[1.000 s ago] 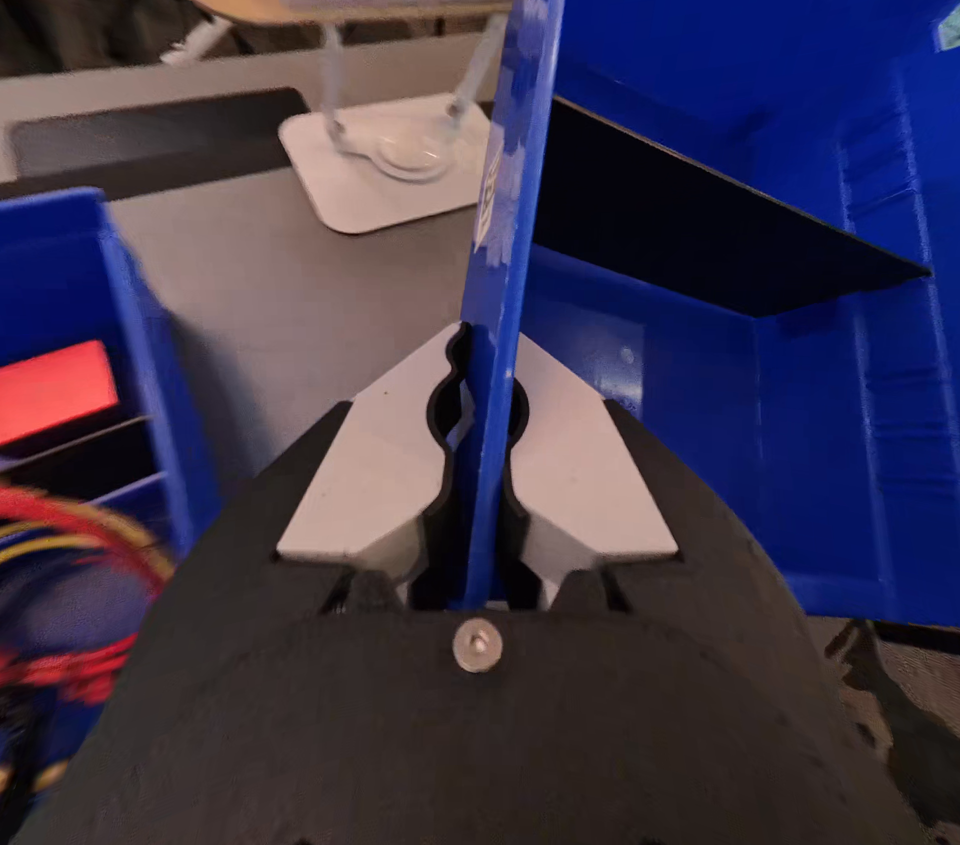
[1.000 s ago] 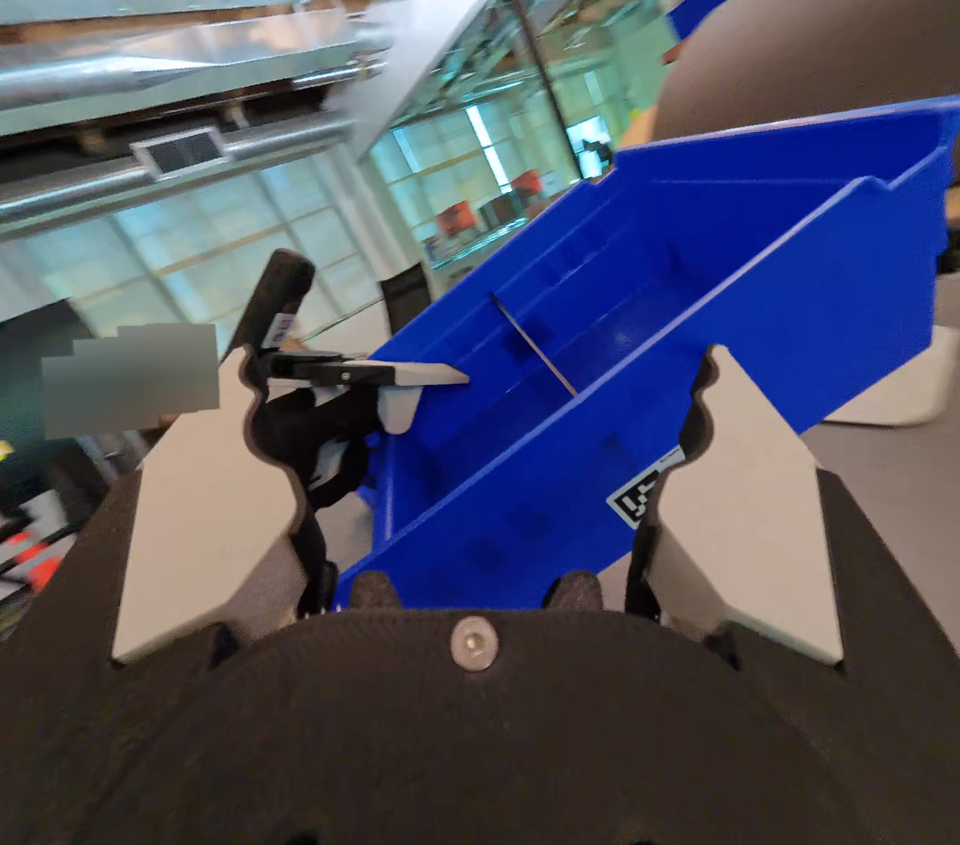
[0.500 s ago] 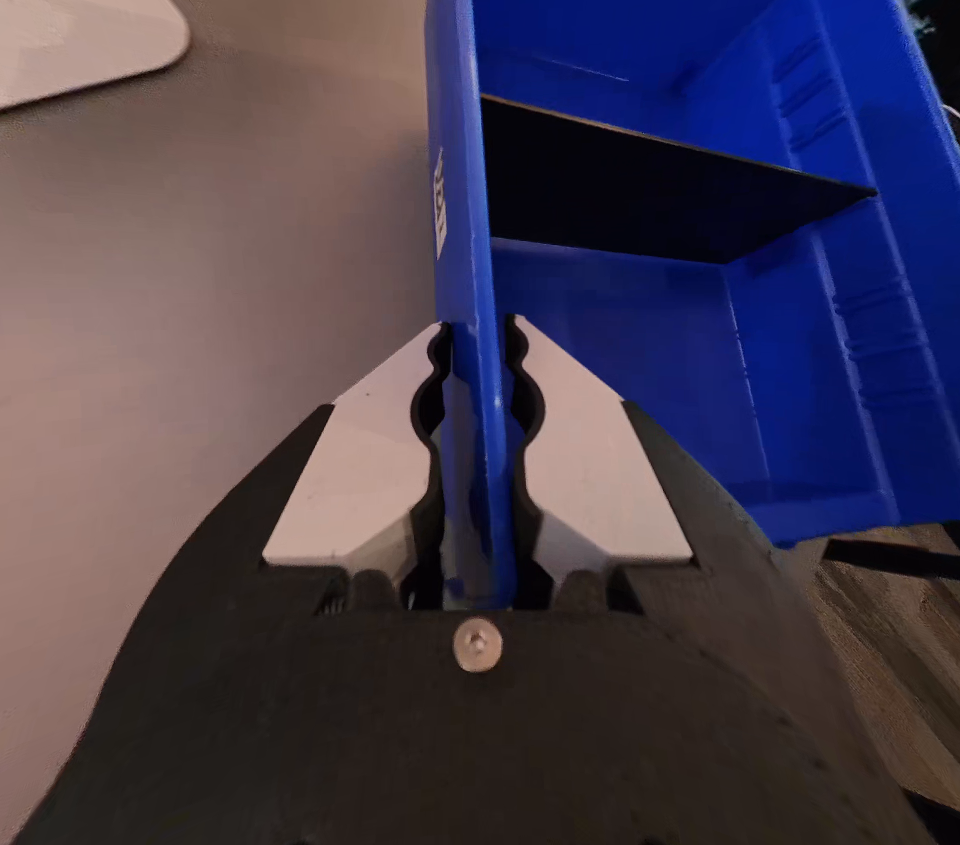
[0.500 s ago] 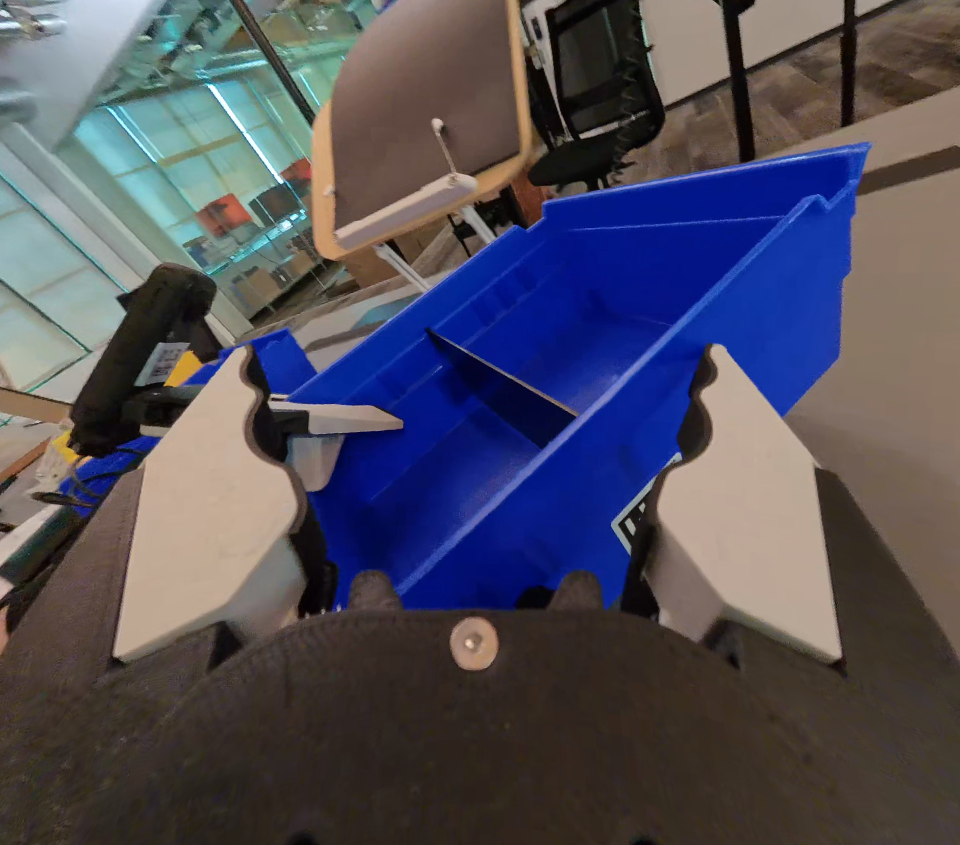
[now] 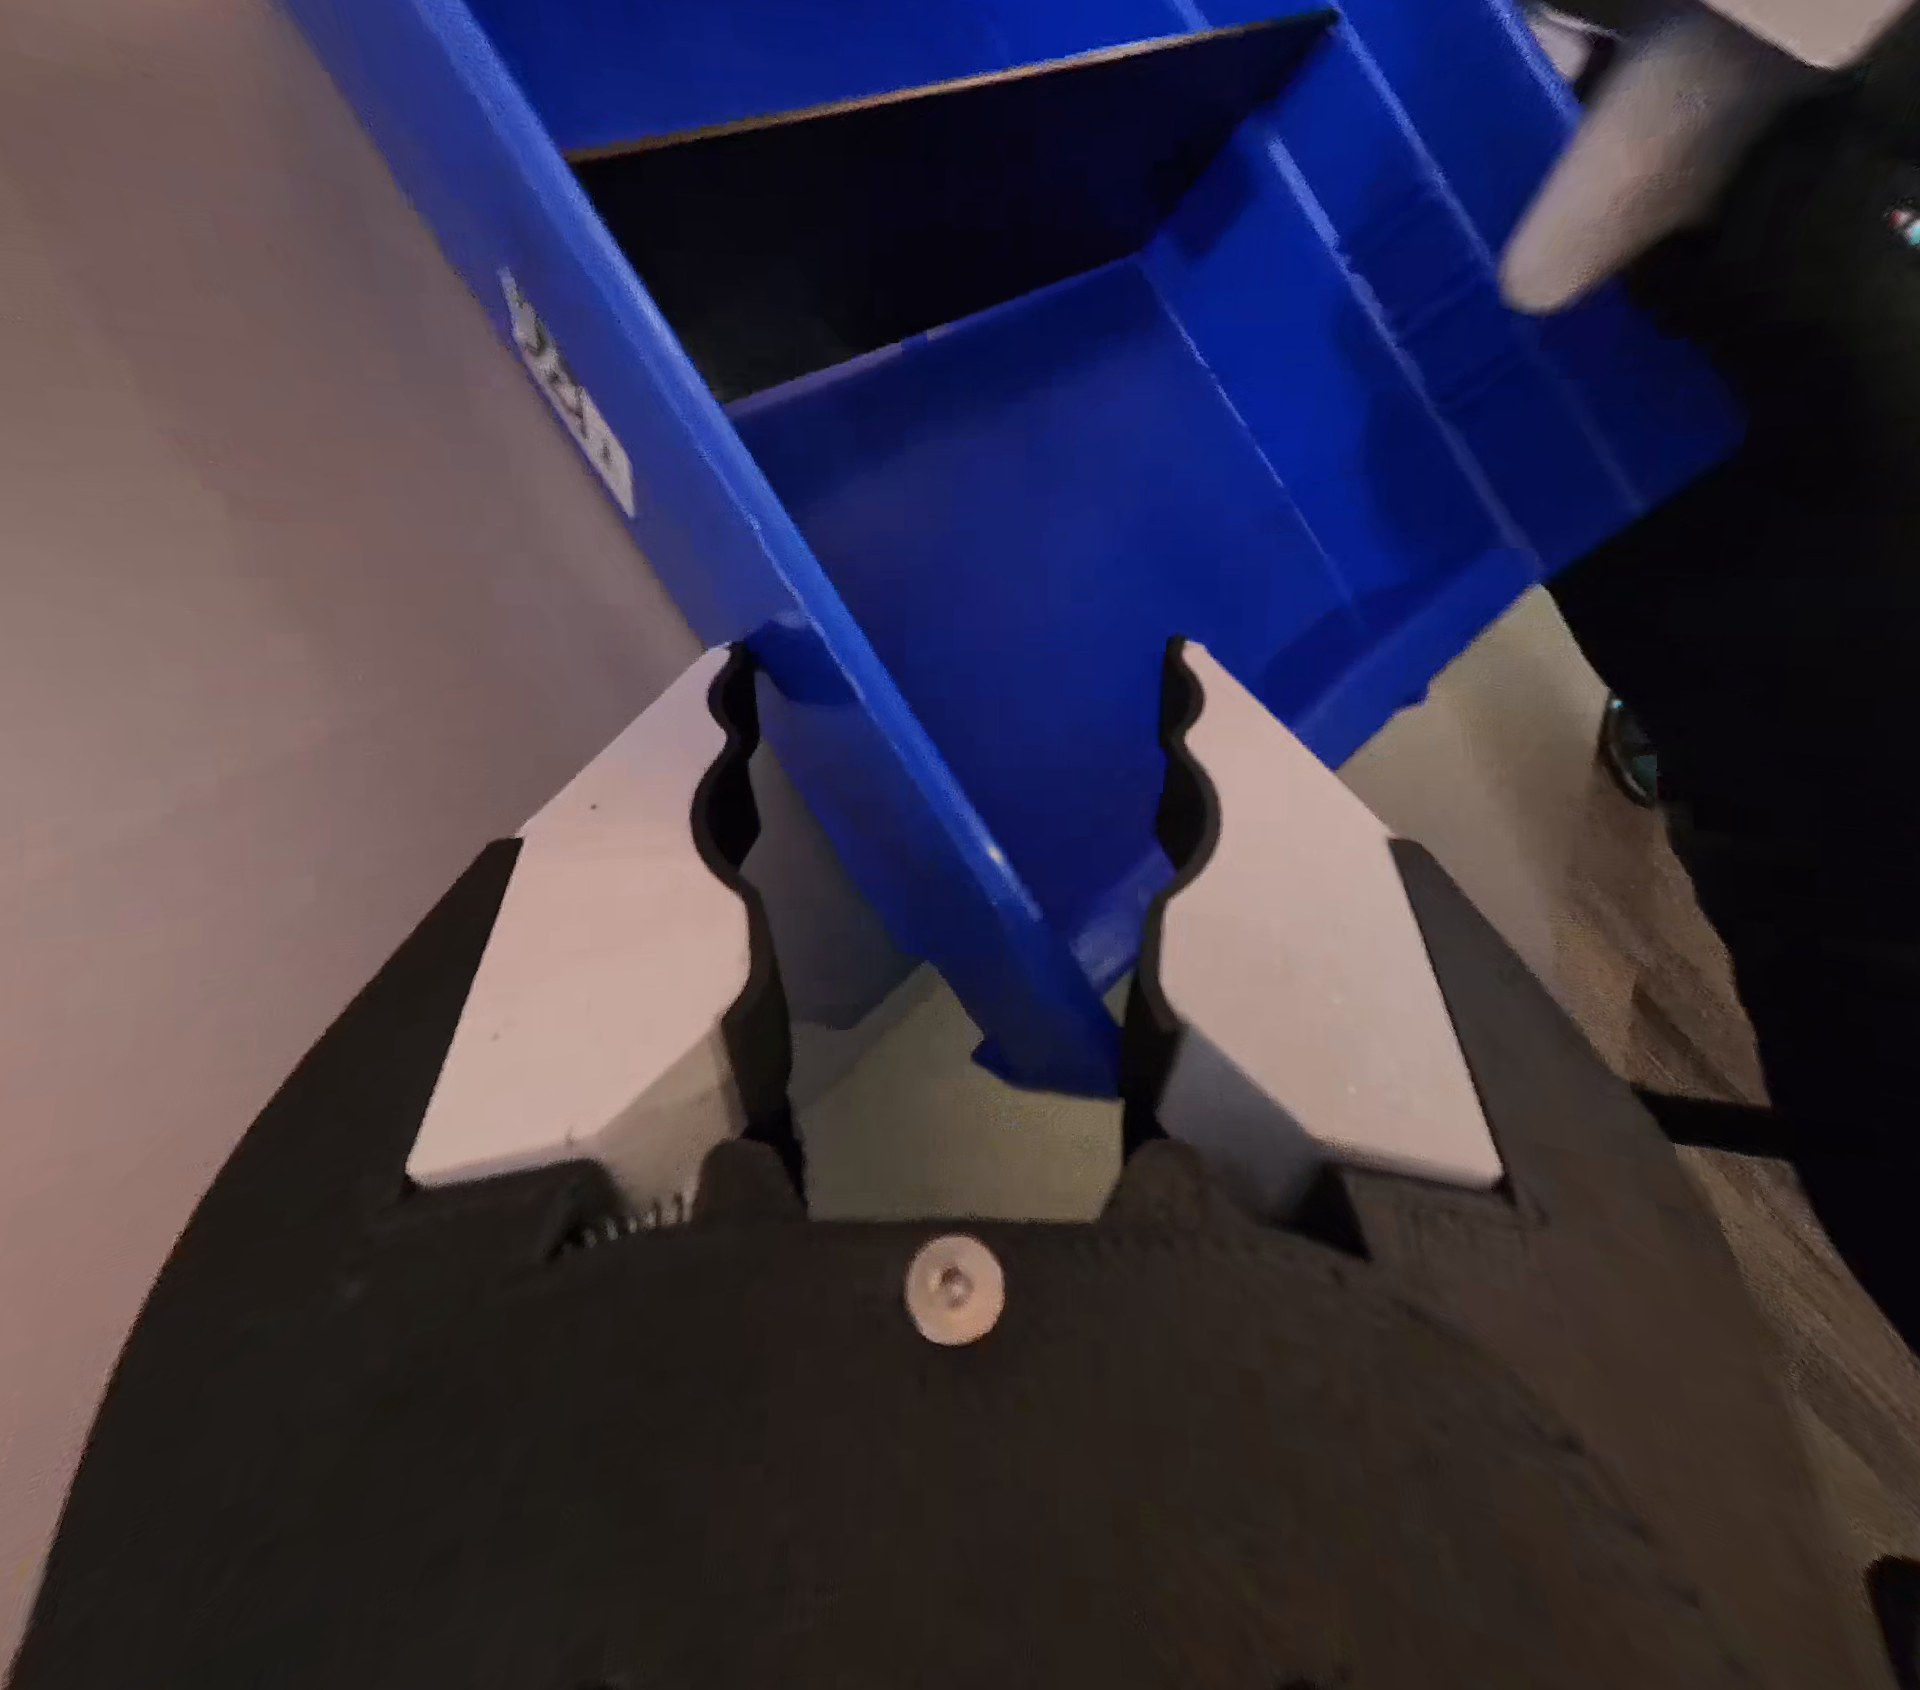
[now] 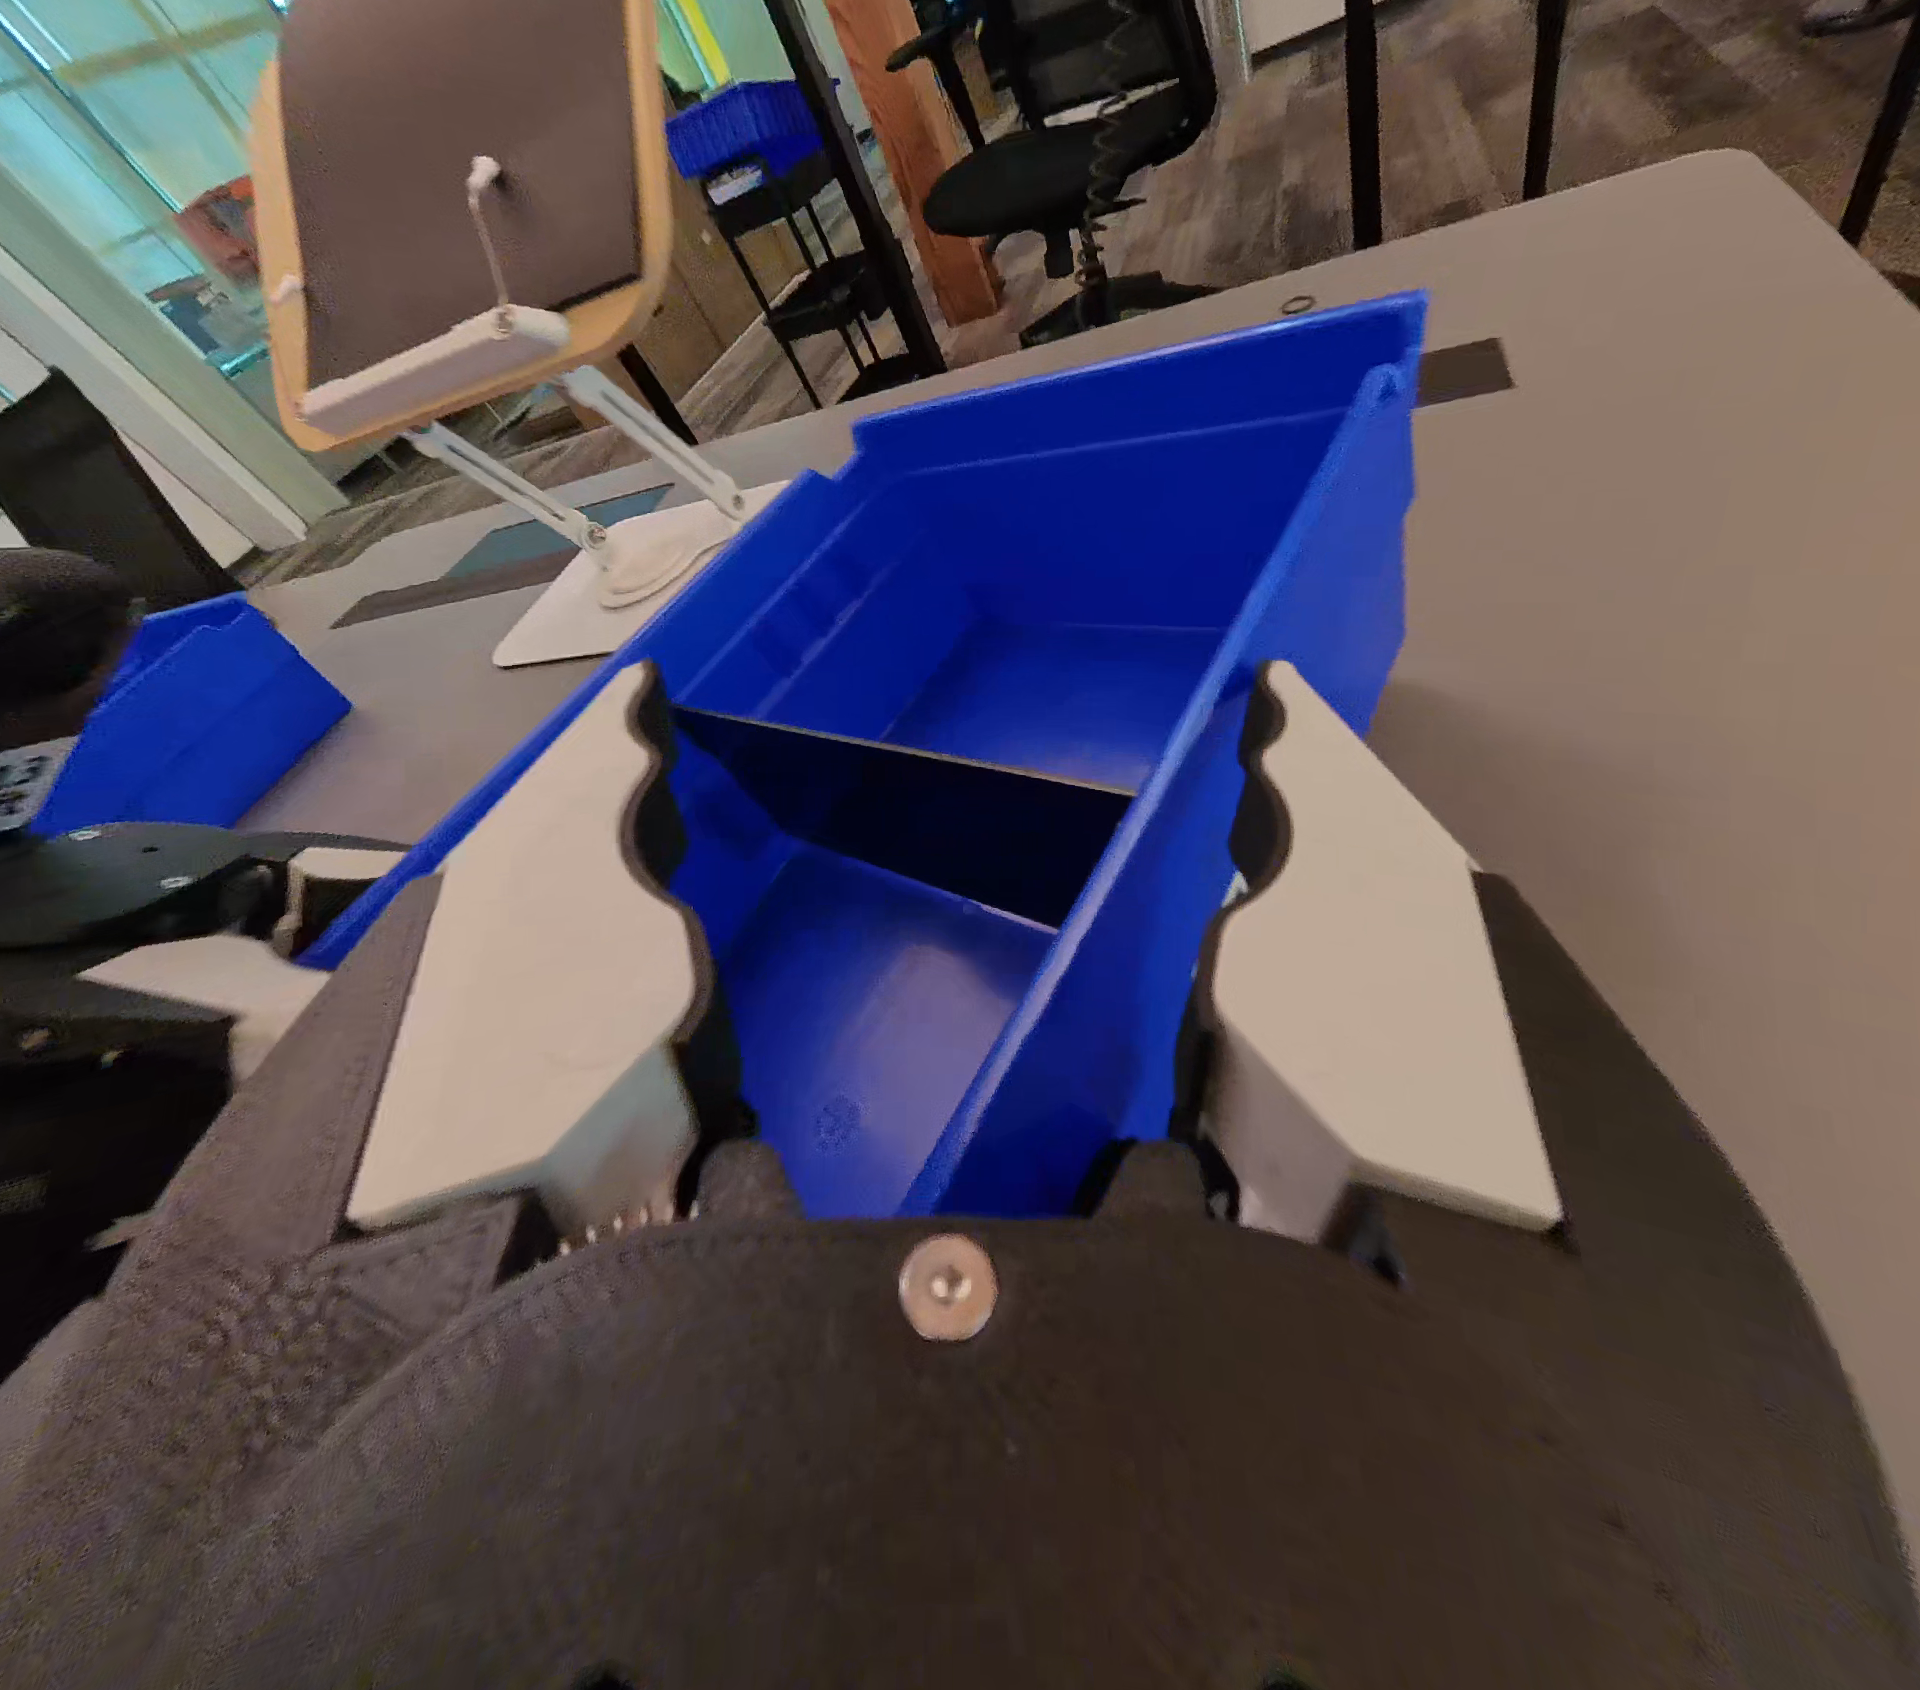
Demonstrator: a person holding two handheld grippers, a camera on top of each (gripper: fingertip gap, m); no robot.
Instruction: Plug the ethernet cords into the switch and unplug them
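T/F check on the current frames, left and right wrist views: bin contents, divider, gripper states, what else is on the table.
1. The big blue bin holds ethernet cords. False: both compartments that show are empty.
2. A black divider splits the bin crosswise. True.
3. The left gripper is clamped shut on the bin wall. False: its jaws stand apart, with the bin's side wall in the gap between them.
4. The right gripper is open, with the bin's other side wall running between its fingers. True.
5. A smaller blue bin sits on the grey table, apart from the big one. True.
6. A switch lies inside the bin. False: no switch shows in either view.
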